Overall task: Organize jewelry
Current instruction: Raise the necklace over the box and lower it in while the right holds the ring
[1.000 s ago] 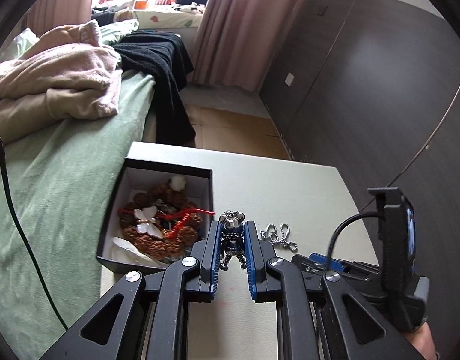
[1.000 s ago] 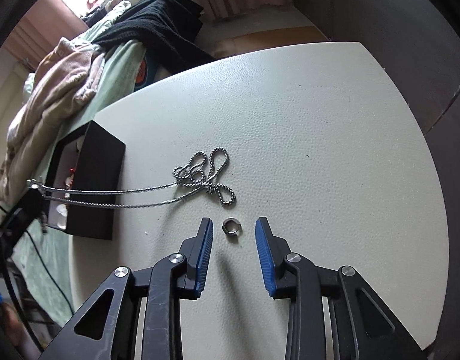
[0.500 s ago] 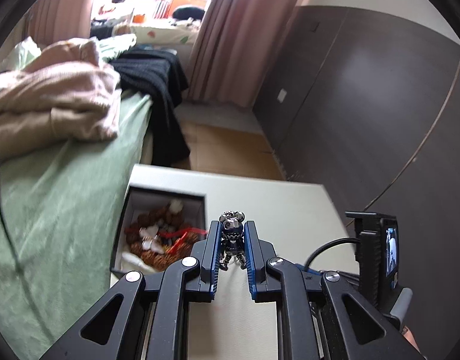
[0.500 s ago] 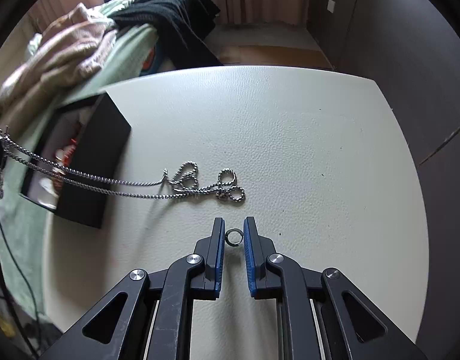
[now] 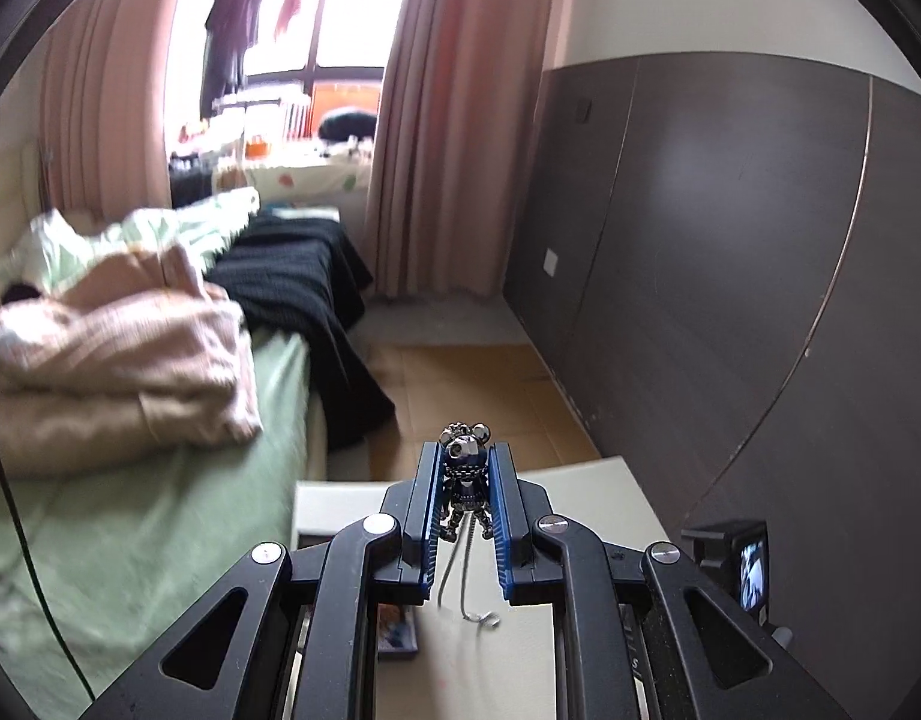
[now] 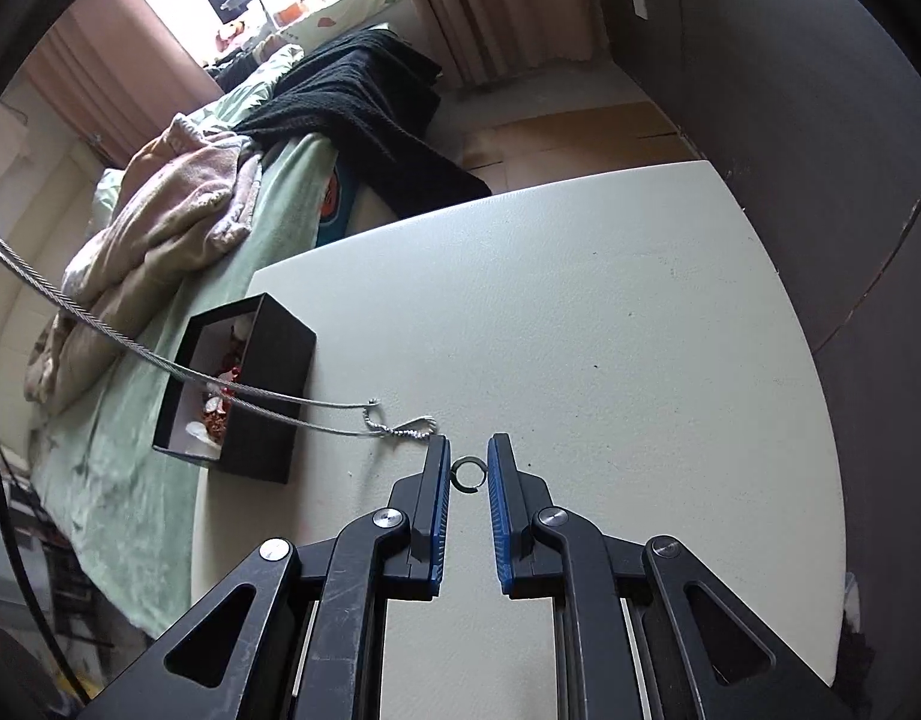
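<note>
Between the left claw (image 5: 465, 501) pads, the bear pendant (image 5: 465, 483) is clamped aloft; its chain (image 6: 232, 393) trails across the box (image 6: 235, 387) to the counter (image 6: 580, 330). Right claw (image 6: 467, 474) brackets the ring (image 6: 467, 473); contact is unclear. Risk: the chain could snag the box. Box contents are mostly hidden.

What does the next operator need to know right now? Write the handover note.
Left gripper: shut on the bear pendant, lifted; its chain hangs down, tail end on the table.
Right gripper: shut on the silver ring, low at the table.
Black box: at the table's bed-side edge, open, beads already inside.
Done: both pieces gripped.
Left: lift the chain clear, then put pendant and ring in the box.
</note>
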`<state>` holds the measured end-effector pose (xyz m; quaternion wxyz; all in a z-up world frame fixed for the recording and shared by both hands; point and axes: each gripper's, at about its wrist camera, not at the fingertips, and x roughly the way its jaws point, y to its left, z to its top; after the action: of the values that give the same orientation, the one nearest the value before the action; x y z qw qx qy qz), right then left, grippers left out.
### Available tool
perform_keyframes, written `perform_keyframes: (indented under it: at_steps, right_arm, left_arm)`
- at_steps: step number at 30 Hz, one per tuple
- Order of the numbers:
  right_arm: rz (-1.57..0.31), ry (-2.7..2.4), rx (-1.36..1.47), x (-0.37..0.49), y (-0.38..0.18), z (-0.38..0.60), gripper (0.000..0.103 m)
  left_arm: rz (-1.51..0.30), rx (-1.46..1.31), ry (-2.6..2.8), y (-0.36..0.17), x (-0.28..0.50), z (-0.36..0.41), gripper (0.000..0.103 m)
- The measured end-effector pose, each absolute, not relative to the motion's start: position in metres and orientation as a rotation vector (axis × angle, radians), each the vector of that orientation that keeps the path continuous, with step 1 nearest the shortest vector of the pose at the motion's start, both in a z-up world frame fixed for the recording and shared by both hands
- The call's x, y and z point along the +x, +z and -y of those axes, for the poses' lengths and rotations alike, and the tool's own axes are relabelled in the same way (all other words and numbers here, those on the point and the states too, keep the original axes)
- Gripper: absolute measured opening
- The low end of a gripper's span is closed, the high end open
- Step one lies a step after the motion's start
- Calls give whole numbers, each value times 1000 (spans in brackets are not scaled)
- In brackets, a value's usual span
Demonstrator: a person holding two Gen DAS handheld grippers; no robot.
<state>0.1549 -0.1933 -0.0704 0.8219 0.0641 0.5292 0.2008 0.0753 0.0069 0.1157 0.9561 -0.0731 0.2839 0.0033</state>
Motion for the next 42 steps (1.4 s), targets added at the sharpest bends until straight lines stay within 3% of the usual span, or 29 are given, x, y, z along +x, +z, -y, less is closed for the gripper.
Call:
perform_keyframes:
  at_steps: [16, 31, 42]
  right_arm:
    - [-1111, 479, 201, 153, -61, 191, 14]
    - [-1115, 475, 189, 153, -63, 192, 14]
    - [-1133, 461, 167, 156, -71, 183, 14]
  left_arm:
    - [-460, 25, 110, 205, 68, 1, 15]
    - [-464, 43, 136, 200, 75, -7, 15]
    - [-504, 14, 151, 165, 86, -25, 15]
